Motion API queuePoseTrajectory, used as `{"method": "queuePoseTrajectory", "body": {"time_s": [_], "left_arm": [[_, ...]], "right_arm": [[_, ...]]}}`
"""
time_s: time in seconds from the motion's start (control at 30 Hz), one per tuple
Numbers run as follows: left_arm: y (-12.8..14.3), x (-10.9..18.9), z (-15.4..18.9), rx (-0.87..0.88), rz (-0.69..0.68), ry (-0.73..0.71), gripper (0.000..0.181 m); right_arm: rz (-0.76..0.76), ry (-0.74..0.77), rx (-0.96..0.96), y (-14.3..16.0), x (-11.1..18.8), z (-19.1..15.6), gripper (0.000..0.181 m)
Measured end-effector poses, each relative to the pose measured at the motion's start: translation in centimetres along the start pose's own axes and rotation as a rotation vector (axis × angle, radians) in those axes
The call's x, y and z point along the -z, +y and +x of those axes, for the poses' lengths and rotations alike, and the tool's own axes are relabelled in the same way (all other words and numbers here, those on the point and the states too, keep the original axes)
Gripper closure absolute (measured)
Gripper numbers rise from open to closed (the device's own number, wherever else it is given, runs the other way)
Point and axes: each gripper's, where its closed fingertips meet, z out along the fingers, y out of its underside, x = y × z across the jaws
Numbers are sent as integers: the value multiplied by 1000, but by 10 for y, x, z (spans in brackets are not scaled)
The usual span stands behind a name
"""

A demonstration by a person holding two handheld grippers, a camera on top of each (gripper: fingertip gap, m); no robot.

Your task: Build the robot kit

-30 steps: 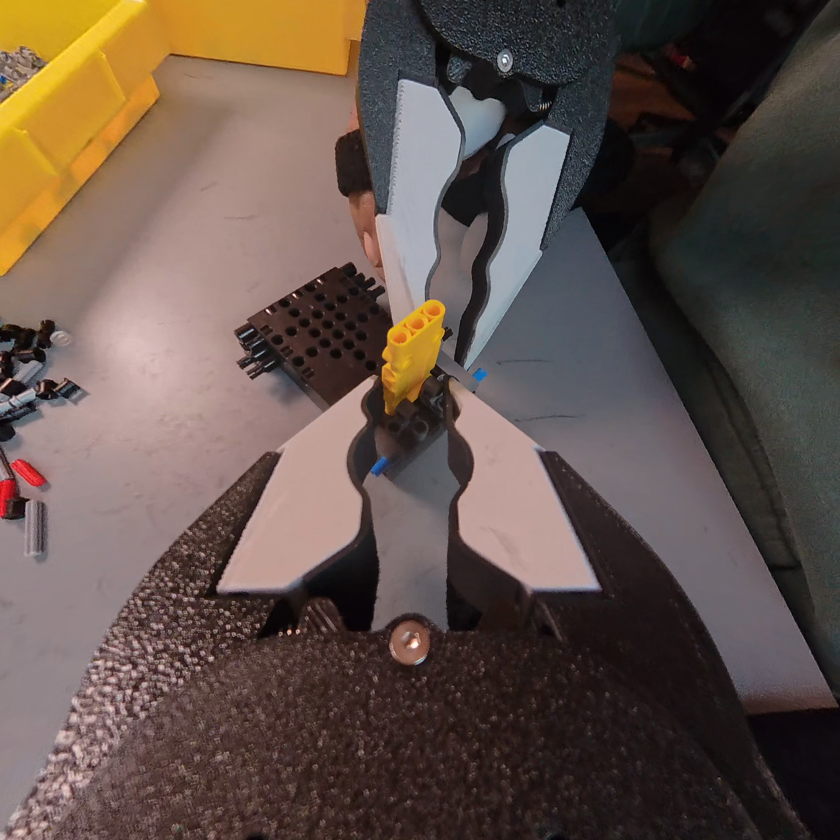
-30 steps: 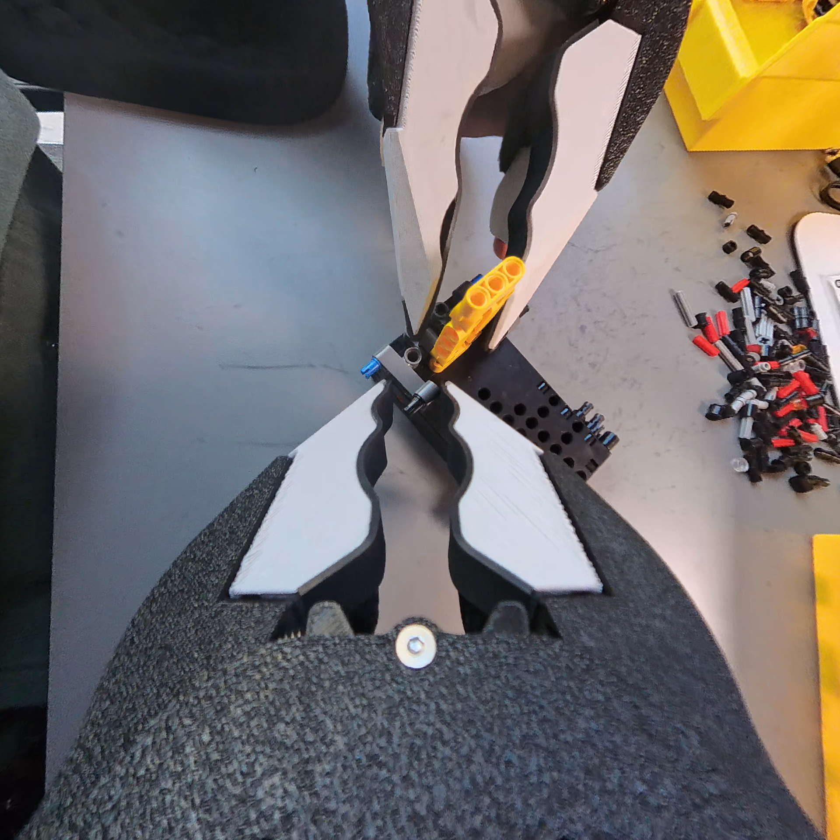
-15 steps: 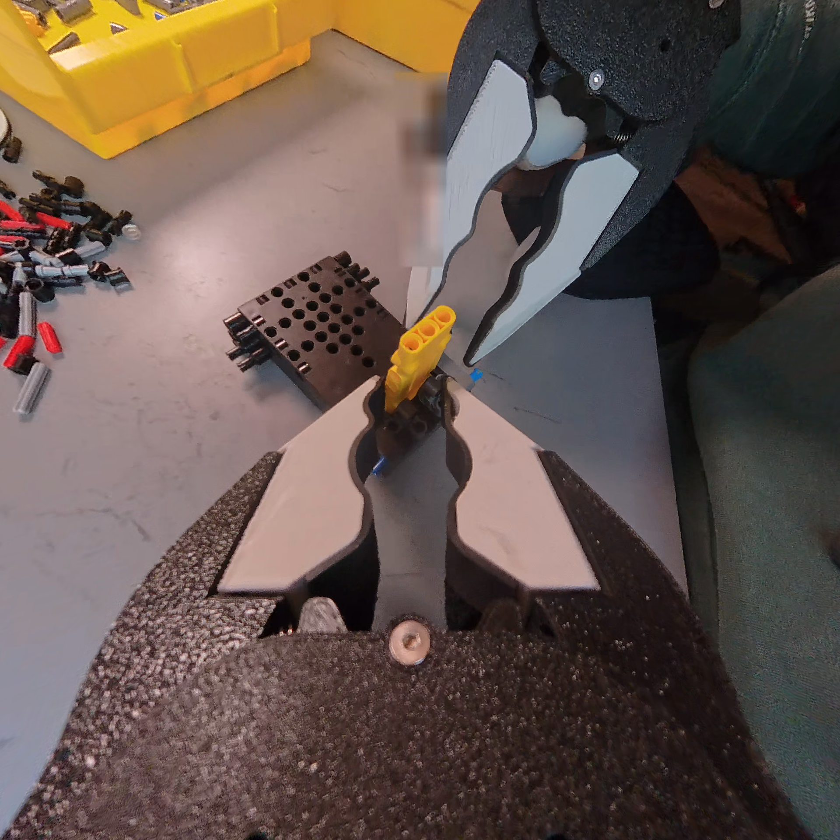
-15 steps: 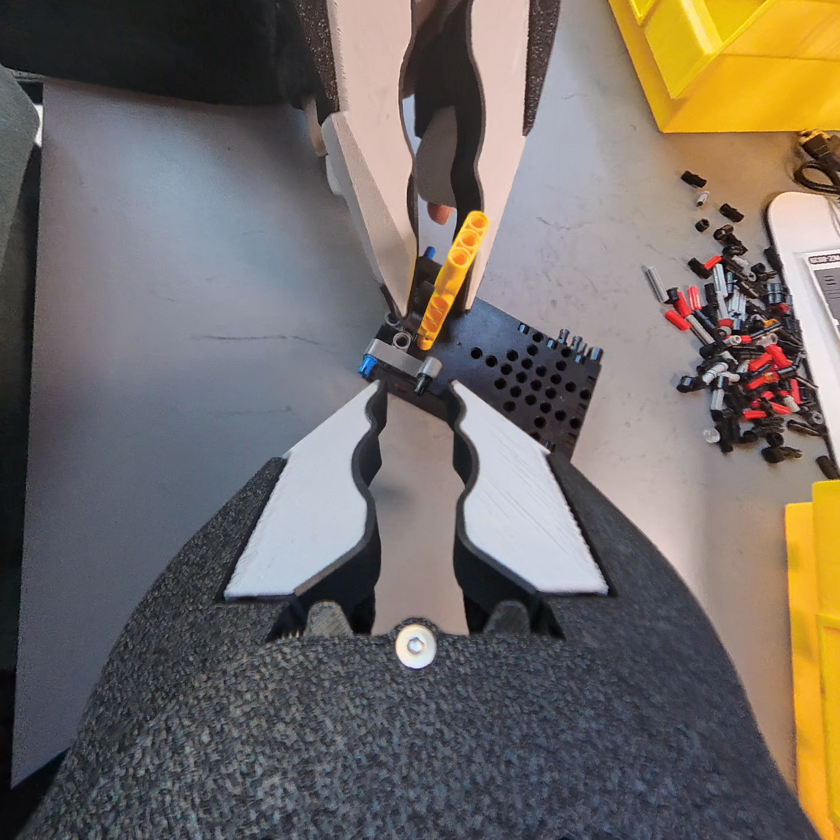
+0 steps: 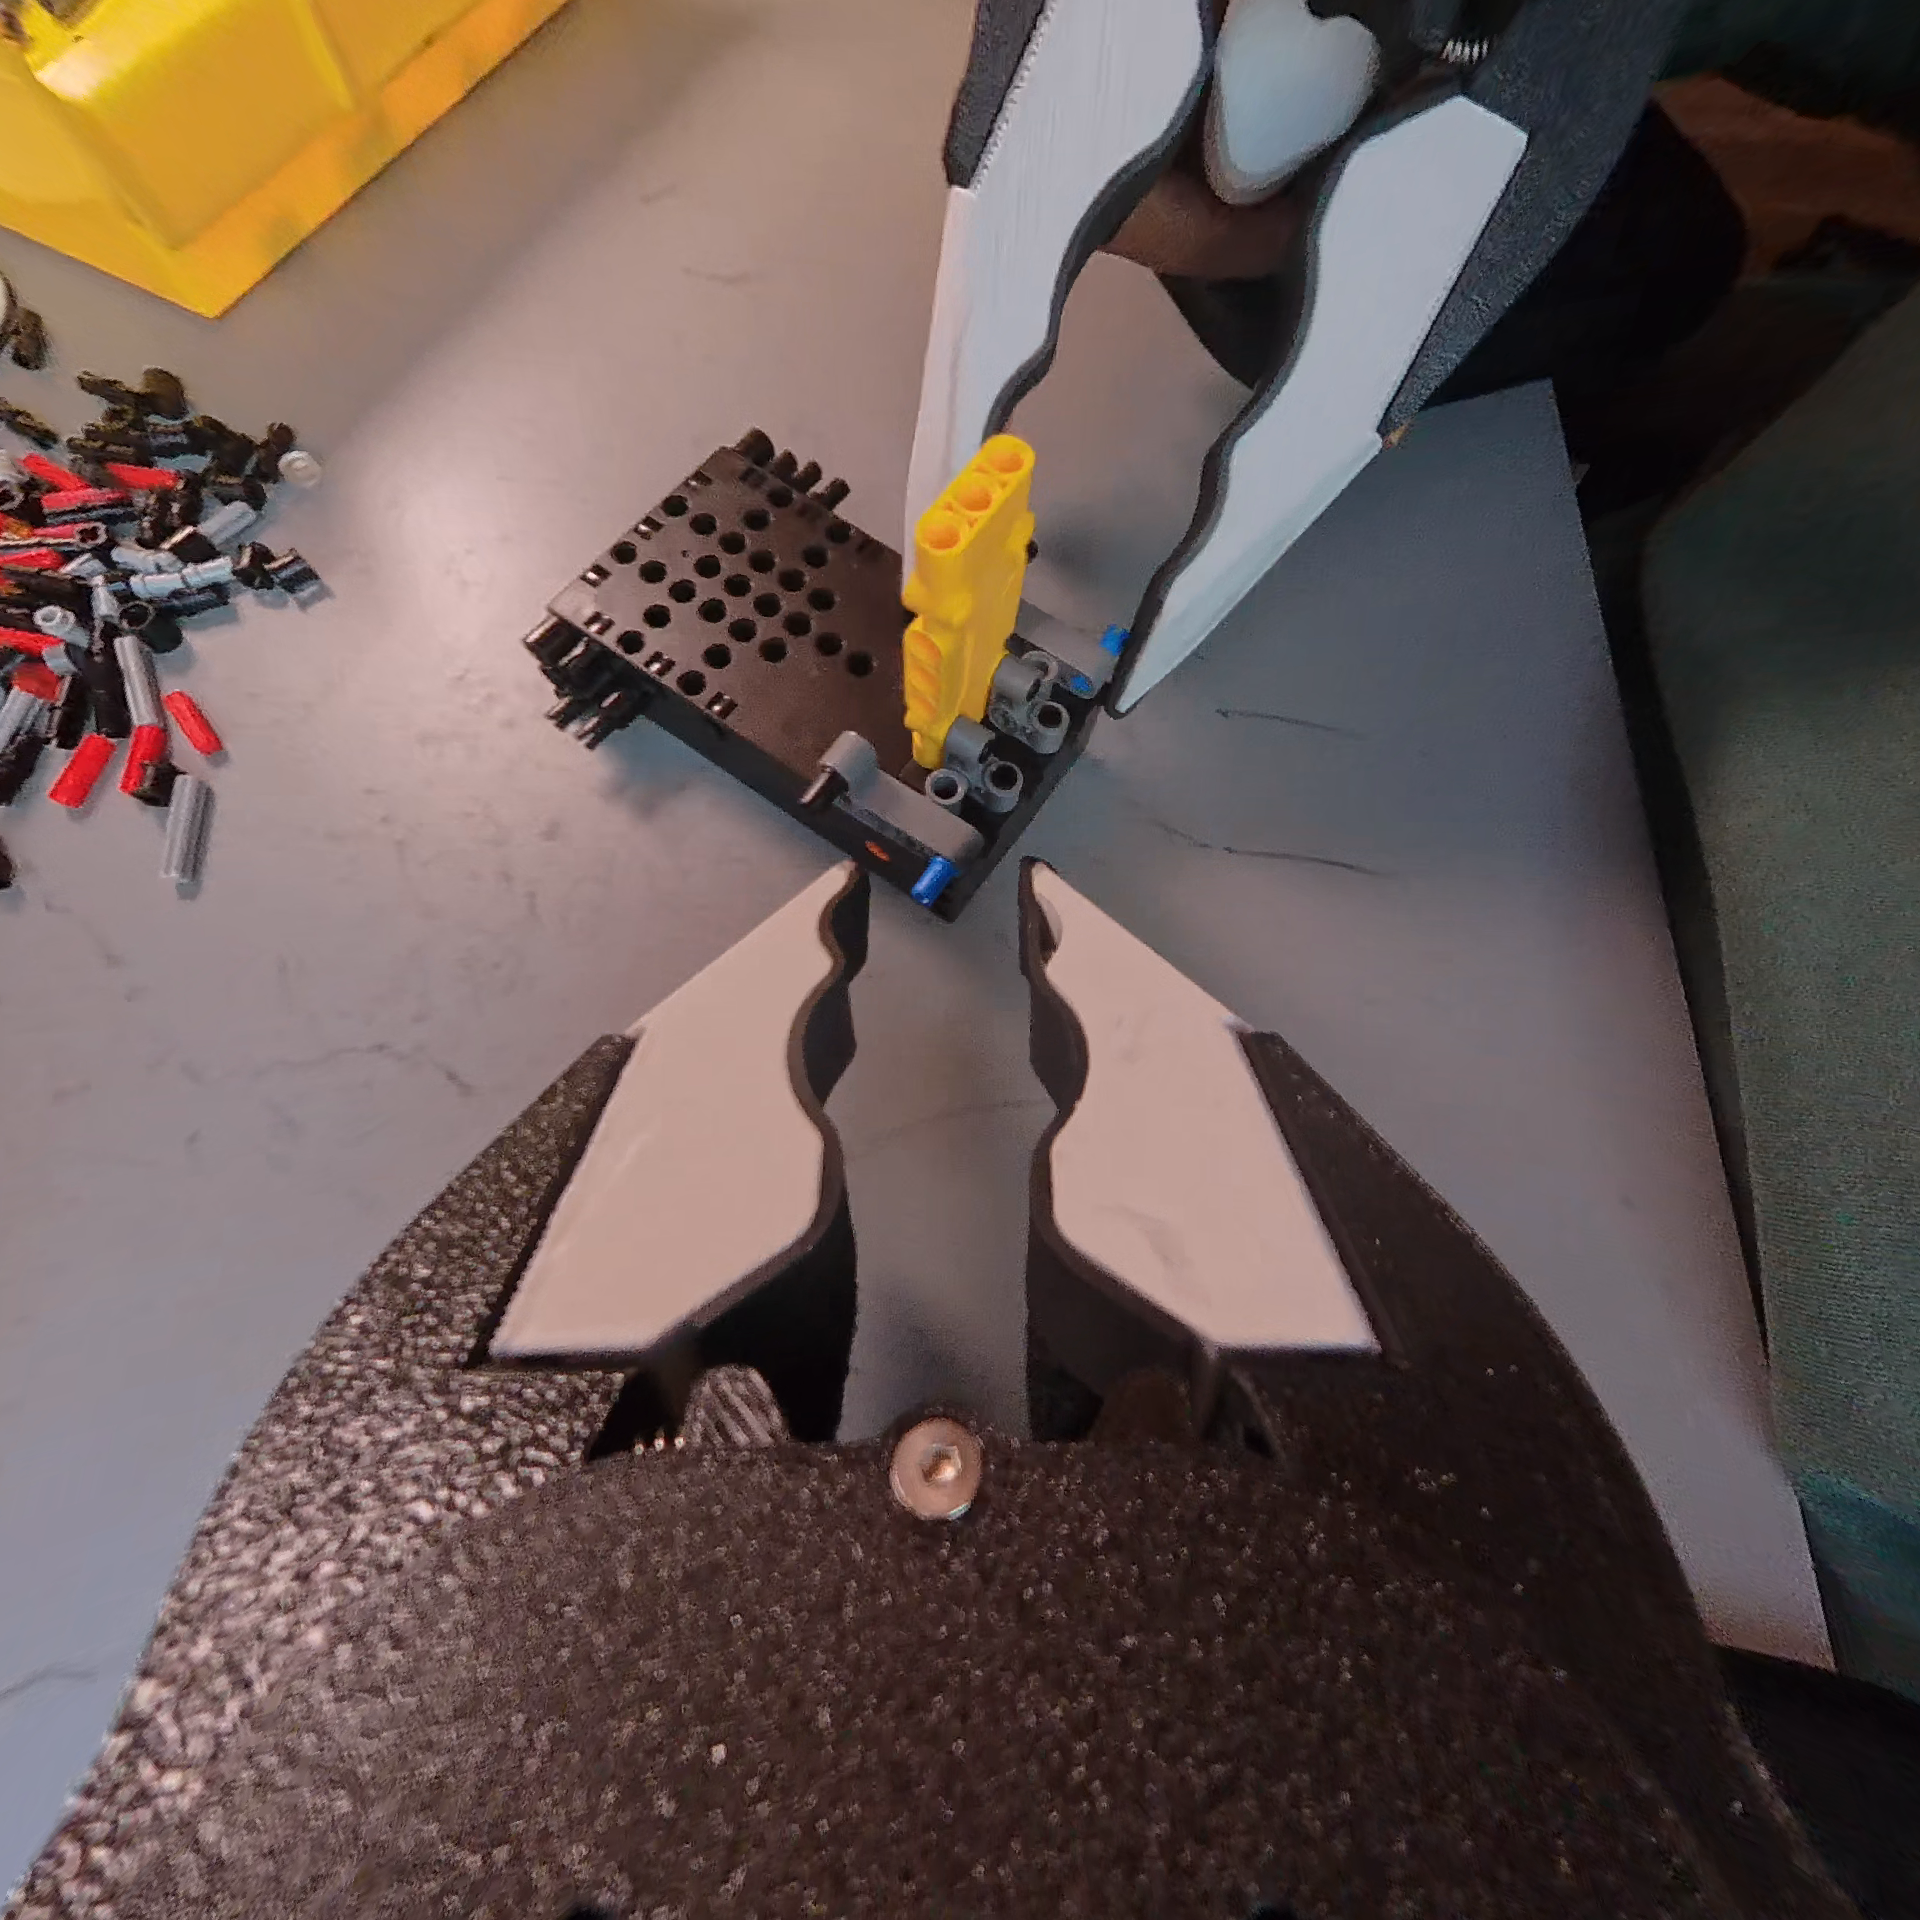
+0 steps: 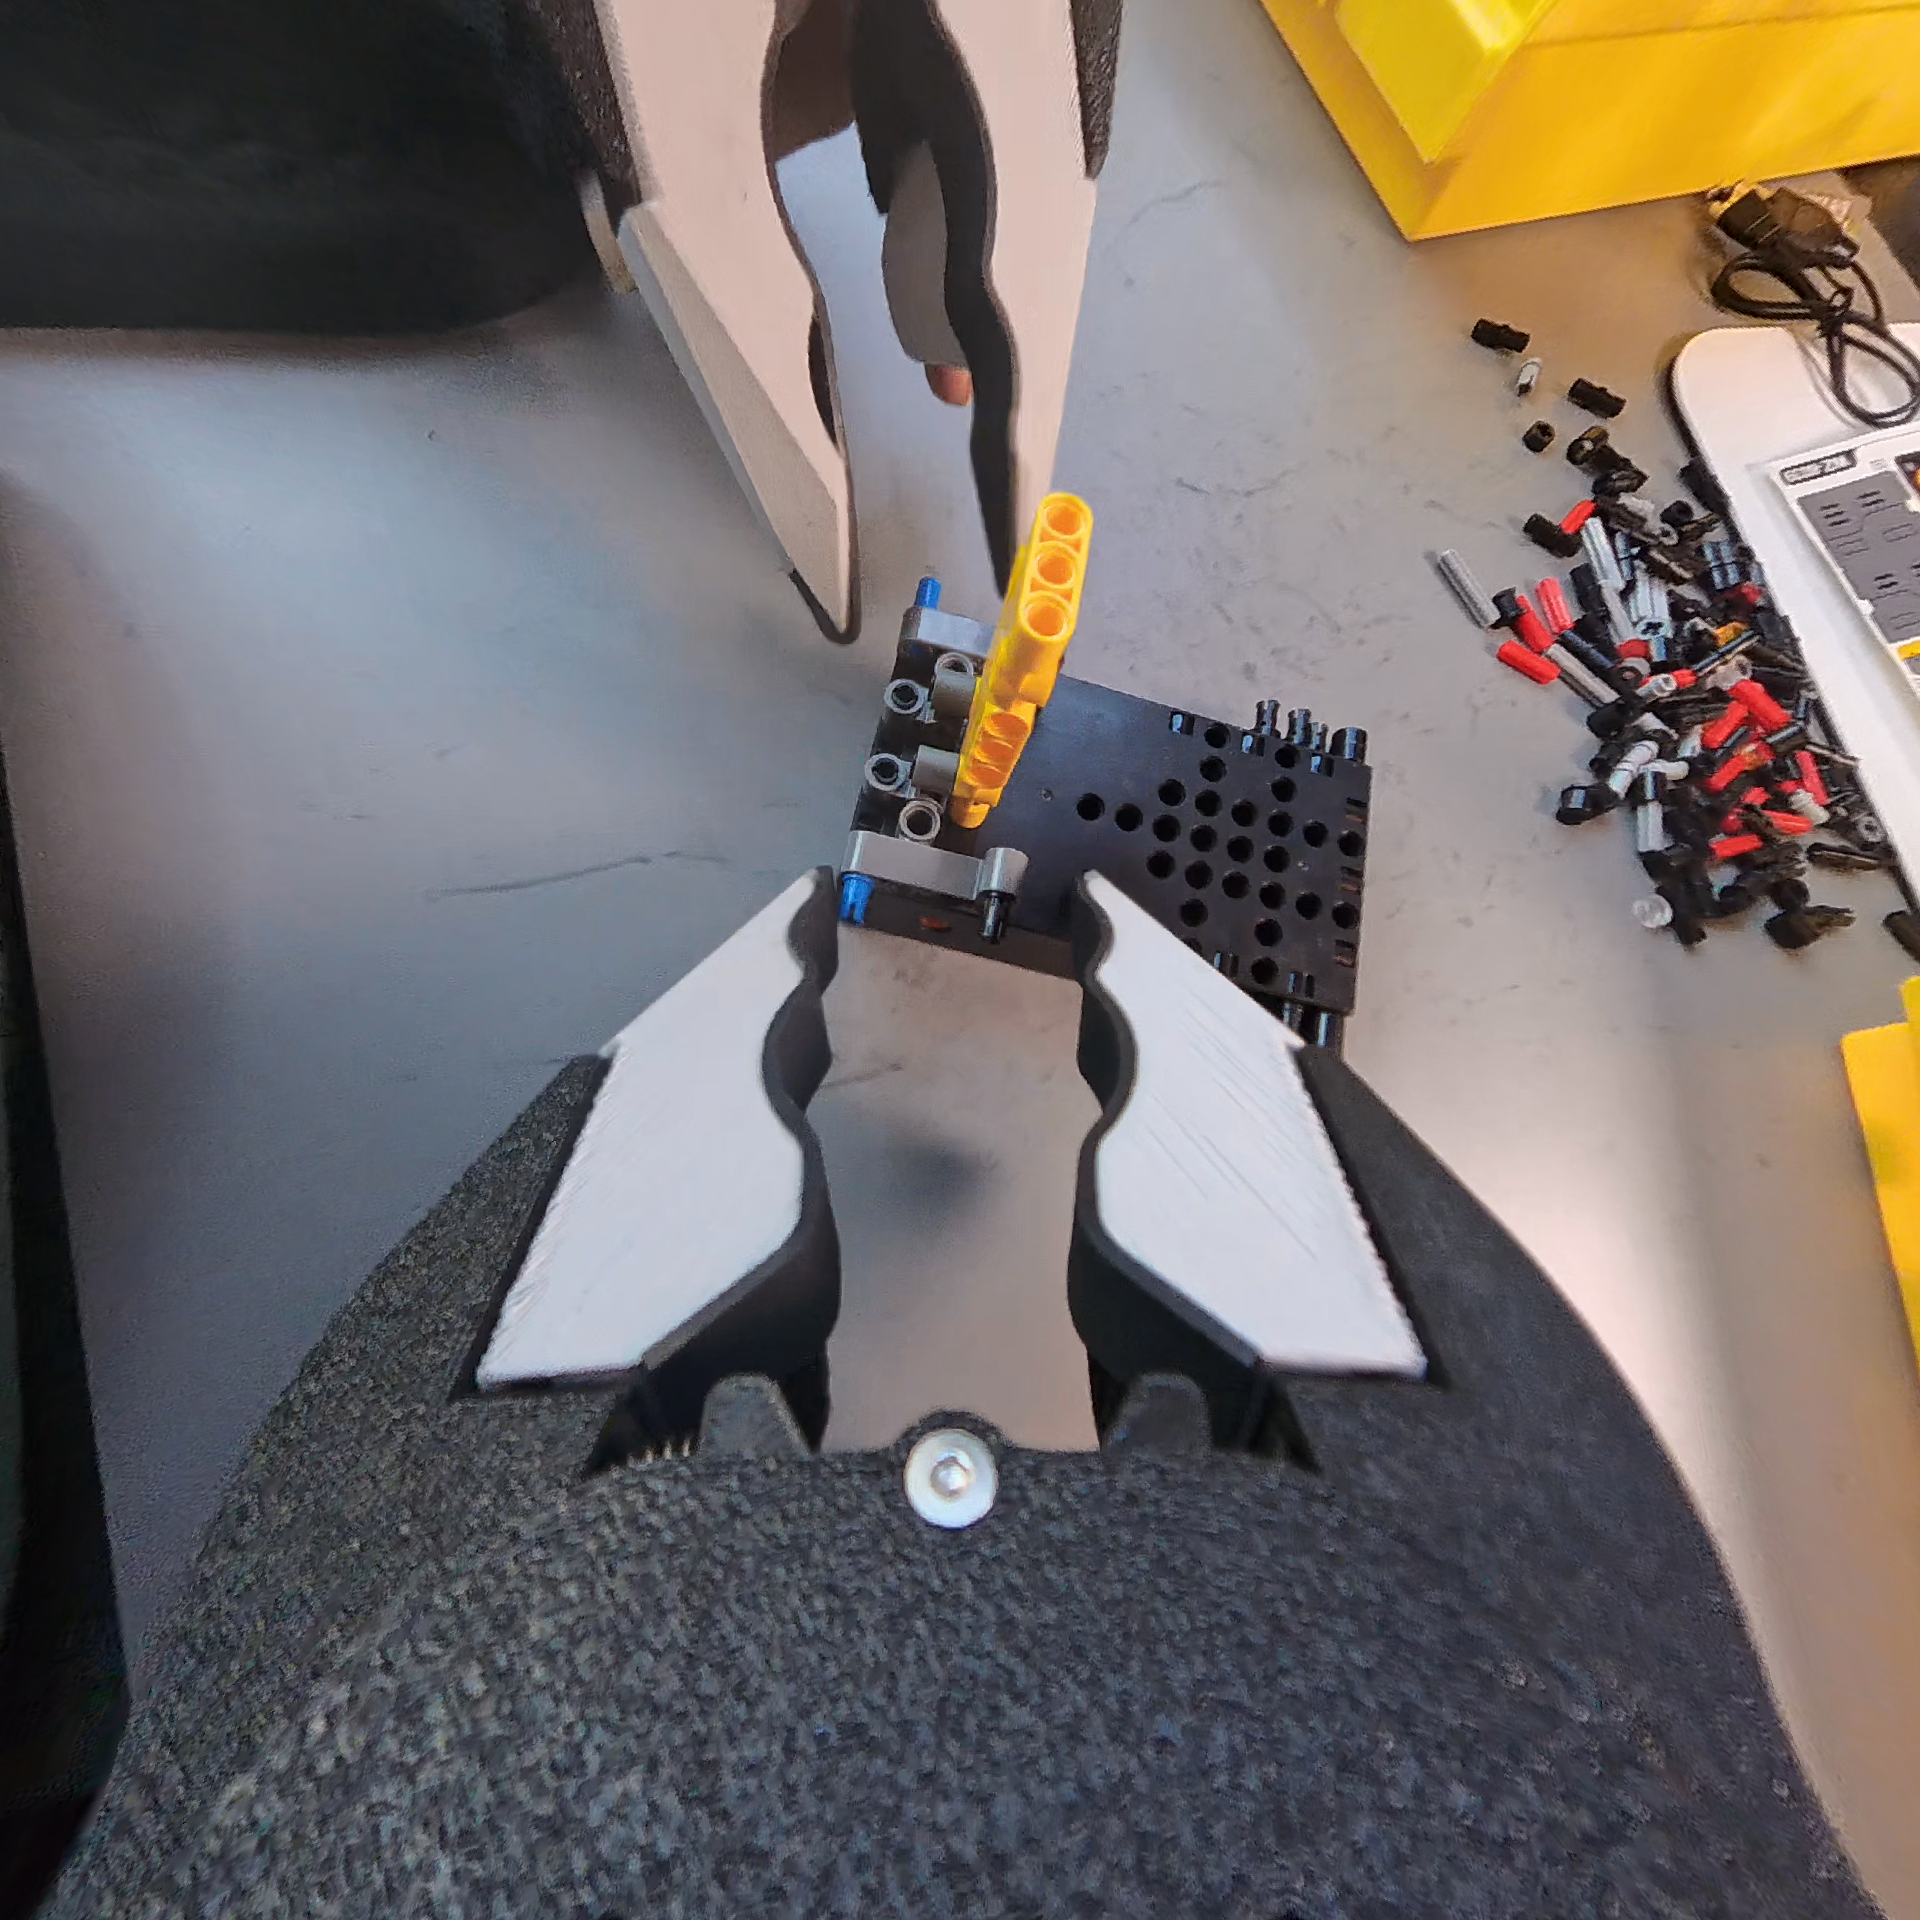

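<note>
Grey worktop (image 5: 364, 1039) fills the left wrist view, w/ a yellow bin (image 5: 187, 135) at upper left and a pile of small red, grey & black pins (image 5: 104, 623) at the left edge. At centre lies the black perforated plate (image 5: 748, 623), flat on the worktop, w/ the yellow beam (image 5: 961, 603) standing upright on its near-right corner beside grey connectors (image 5: 997, 769). The left claw (image 5: 940, 883) is now spread and empty, tips just short of the plate's near corner; 0.5 s ago it was pinching that corner. The right claw (image 5: 1029, 582), top centre, is also spread, straddling the beam w/o clear contact.

Right wrist view: same worktop, pin pile at right, yellow bin (image 6: 1558, 114) upper right, a white device (image 6: 1787, 499) at the right edge. The right claw (image 6: 951, 899) is spread wide, tips just beside the plate's (image 6: 1195, 831) near edge, holding nothing. The left claw (image 6: 920, 613) hangs spread at top centre, just behind the beam (image 6: 1023, 665). Both claws have let go; the assembly stands on its own.
</note>
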Motion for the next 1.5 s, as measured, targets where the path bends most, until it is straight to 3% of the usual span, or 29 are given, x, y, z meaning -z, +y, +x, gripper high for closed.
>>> {"method": "queuePoseTrajectory", "body": {"time_s": [0.27,0.67,1.17,1.3,1.5], "left_arm": [[0,-8,6,-37,-25,-18,172],[2,-5,-2,-25,-3,-43,176],[-6,19,-45,139,124,-199,142],[-4,22,-52,130,120,-258,141],[-1,33,-66,158,136,-321,148]], "right_arm": [[-23,-10,98,7,2,17,146],[62,-49,99,-1,-2,21,146],[102,73,-97,-20,-28,37,142],[150,-14,-24,-35,-31,15,128],[226,-18,142,-50,-9,23,134]]}}
